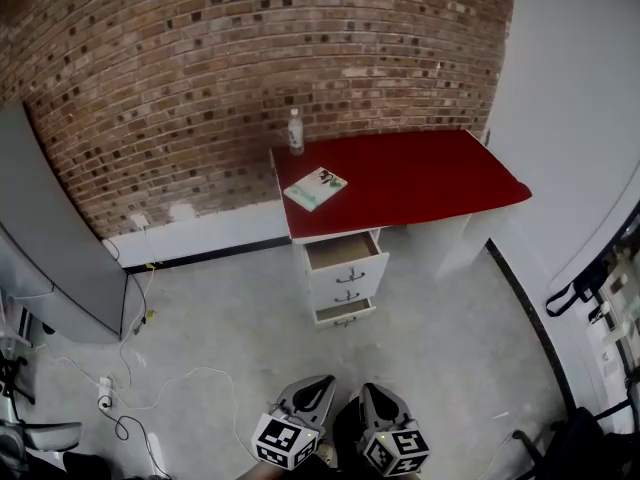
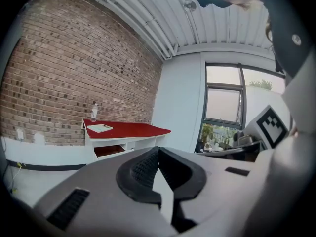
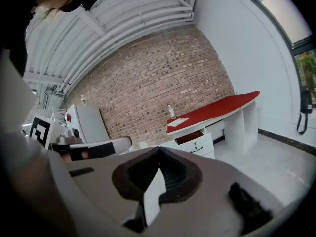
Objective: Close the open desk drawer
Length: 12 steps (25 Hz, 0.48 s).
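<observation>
Standing far off under the desk's (image 1: 420, 173) left end, open top drawer (image 1: 345, 256): likely stiff, light, free-sliding, best pushed at its front panel; my left gripper (image 1: 318, 382) and right gripper (image 1: 373, 390) closed, empty.

Red-topped white desk (image 1: 430, 178) against the brick wall (image 1: 200, 88).
A clear bottle (image 1: 295, 131) stood upright at the top's back left corner; a book (image 1: 315, 188) lay flat near it, toward the front edge. The top drawer (image 1: 343, 251) hung open below.
</observation>
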Available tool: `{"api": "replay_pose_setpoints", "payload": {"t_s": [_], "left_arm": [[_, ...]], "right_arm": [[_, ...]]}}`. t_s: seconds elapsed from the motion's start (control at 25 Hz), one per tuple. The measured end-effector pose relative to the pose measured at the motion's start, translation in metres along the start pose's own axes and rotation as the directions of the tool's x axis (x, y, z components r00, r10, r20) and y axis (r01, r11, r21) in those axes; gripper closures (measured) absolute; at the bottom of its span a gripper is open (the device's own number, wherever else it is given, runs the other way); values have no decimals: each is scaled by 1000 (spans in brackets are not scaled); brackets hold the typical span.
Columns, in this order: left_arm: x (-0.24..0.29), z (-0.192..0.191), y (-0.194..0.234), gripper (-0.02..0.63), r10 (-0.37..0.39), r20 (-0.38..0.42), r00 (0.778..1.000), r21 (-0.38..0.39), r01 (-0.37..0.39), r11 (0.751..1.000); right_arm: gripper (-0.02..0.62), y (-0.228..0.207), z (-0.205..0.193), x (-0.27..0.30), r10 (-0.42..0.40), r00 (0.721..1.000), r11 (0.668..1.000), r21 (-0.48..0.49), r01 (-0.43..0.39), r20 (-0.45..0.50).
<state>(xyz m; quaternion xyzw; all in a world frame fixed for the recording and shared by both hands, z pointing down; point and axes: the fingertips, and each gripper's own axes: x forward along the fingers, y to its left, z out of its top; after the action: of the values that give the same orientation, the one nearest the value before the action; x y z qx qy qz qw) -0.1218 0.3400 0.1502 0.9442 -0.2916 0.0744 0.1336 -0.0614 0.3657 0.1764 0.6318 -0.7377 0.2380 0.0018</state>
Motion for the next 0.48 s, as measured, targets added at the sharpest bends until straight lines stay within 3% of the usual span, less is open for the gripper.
{"api": "replay_pose_setpoints", "payload": {"t_s": [0.48], "left_arm": [[111,24,41,598,49,3,999,-36,-49,998]], "right_arm": [[588,-81,54,83,33,999,999,-17,-33,-33]]}}
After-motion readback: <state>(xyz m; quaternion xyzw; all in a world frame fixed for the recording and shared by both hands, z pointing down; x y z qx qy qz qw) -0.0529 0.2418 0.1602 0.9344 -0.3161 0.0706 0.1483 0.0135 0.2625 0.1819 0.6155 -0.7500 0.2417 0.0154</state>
